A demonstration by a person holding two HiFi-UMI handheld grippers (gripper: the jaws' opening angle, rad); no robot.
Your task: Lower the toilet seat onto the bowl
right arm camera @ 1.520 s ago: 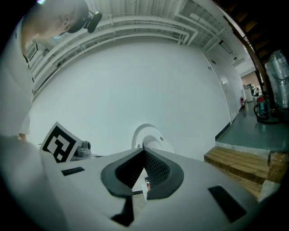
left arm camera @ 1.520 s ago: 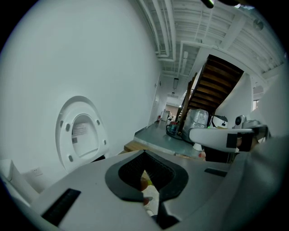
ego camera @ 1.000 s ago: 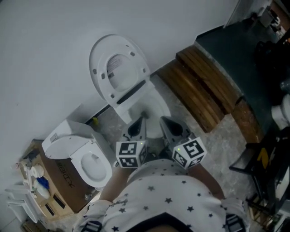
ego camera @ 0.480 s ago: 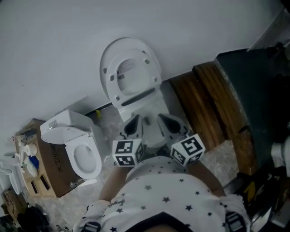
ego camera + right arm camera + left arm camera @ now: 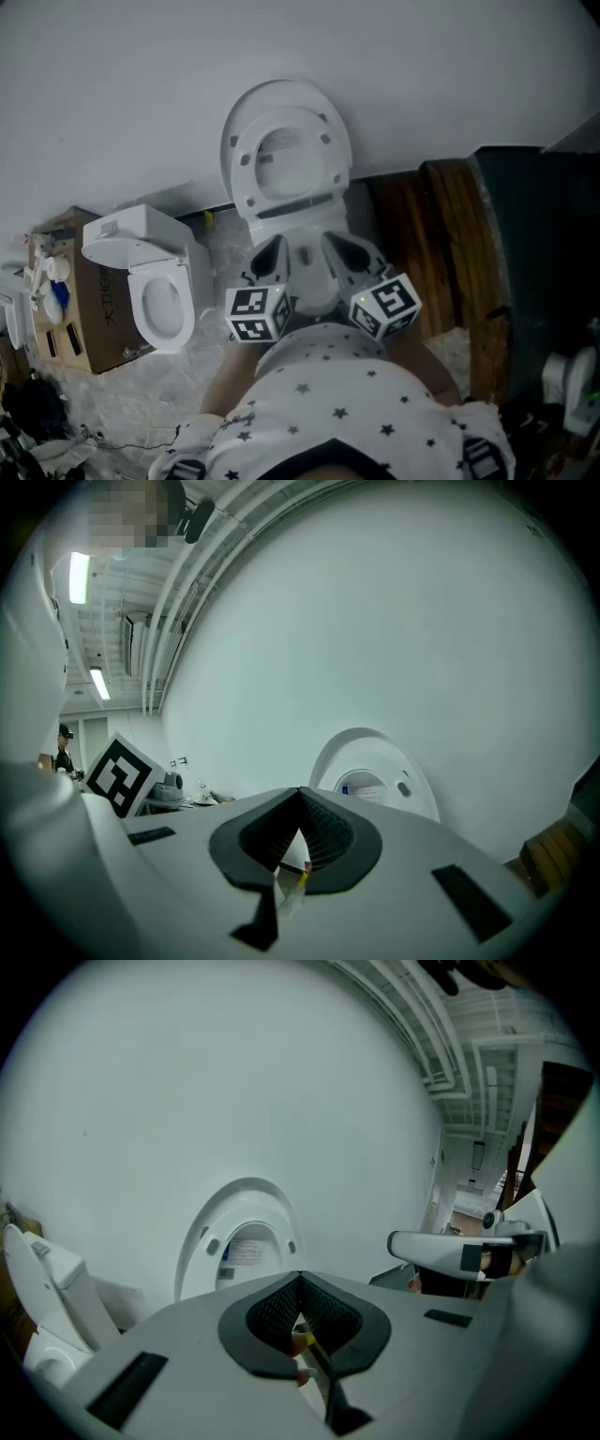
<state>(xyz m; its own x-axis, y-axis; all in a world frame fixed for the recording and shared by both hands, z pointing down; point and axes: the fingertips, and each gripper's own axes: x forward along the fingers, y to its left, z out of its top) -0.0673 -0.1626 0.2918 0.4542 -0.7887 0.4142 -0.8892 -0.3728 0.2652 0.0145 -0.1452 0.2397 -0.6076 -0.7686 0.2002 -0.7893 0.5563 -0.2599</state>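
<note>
Toilet seat stands raised in the head view, tipped back against the white wall above the bowl, and it is not lowered. The left gripper and the right gripper hang side by side over the front of the bowl, both pointing toward the seat and apart from it. Each carries its marker cube just above the person's star-print shirt. A second, smaller toilet sits to the left, just beside a cardboard box. Wooden steps lie to the right of the bowl.

In the left gripper view, the jaws are pressed together, tip against tip, with nothing clamped between them. The raised seat shows beyond them against the wall, slightly left of the tips, and the smaller toilet sits at the left edge.

In the right gripper view, the jaws are likewise closed on each other and empty. The seat rises just right of the tips, clear of them. The left gripper's marker cube shows at the left, and a corner of the wooden steps at the far right.
</note>
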